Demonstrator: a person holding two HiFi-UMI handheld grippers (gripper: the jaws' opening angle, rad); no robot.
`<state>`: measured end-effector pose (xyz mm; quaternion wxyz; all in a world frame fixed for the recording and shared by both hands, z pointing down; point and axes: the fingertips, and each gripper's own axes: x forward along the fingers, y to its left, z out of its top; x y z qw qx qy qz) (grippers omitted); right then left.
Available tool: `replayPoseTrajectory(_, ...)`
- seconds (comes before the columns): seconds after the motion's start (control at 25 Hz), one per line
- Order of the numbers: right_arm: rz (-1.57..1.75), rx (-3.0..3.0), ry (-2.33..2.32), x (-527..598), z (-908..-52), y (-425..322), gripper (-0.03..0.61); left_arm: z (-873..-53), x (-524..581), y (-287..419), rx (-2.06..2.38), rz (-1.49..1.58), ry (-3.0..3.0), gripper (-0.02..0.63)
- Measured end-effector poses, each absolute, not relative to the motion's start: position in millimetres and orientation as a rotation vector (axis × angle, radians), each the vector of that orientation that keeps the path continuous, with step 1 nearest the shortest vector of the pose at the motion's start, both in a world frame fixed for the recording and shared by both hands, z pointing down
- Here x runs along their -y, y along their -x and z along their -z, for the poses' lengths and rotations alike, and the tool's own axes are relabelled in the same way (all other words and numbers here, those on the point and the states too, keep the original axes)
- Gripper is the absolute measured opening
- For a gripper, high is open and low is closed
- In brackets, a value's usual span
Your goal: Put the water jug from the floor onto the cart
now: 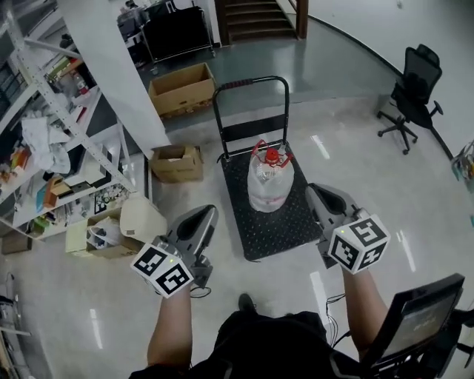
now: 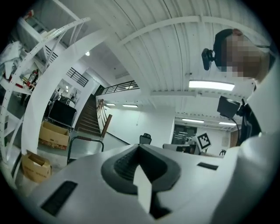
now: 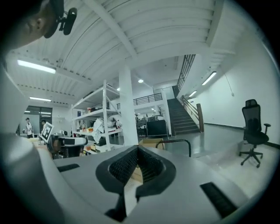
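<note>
A clear water jug (image 1: 269, 181) with a red cap and red handle stands upright on the black cart deck (image 1: 255, 231), near the cart's push handle (image 1: 252, 83). My left gripper (image 1: 205, 215) hovers left of the cart, its jaws closed together with nothing between them. To the right of the jug is my right gripper (image 1: 314, 192), also shut and empty. Neither touches the jug. In the left gripper view the left gripper (image 2: 139, 147) points level across the room, and the right gripper (image 3: 137, 148) does the same in the right gripper view.
A white pillar (image 1: 118, 66) and a metal shelf rack (image 1: 52, 148) stand to the left. Cardboard boxes (image 1: 181, 89) (image 1: 178, 163) lie behind and left of the cart. An office chair (image 1: 411, 92) is at the far right, stairs (image 1: 259, 18) at the back.
</note>
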<state>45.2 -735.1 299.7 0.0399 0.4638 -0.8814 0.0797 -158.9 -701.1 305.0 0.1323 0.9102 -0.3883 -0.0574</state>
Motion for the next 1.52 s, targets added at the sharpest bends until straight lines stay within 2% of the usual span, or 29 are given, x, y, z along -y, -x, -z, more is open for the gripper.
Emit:
replayPoseTrajectory(0.44,-0.199,2.804,-1.262,561,-277,-123,0.000,-285,511,43,1.209,0.080,-2.700,-0.005)
replayPoseTrajectory(0.88,-0.204,2.780,-1.344,426,-278,-108,0.000,-283,365,58,1.190,0.022,-2.790,-0.005)
replayPoseTrajectory(1.2,-0.220,2.700,-1.450,313,-293,-68,0.002,-299,261,102,1.080,0.019,-2.810,-0.005)
replayPoseTrajectory(1.52,-0.176,2.791,-1.351,203,-286,-81,0.001,-301,161,80,1.155,0.027,-2.776,-0.005)
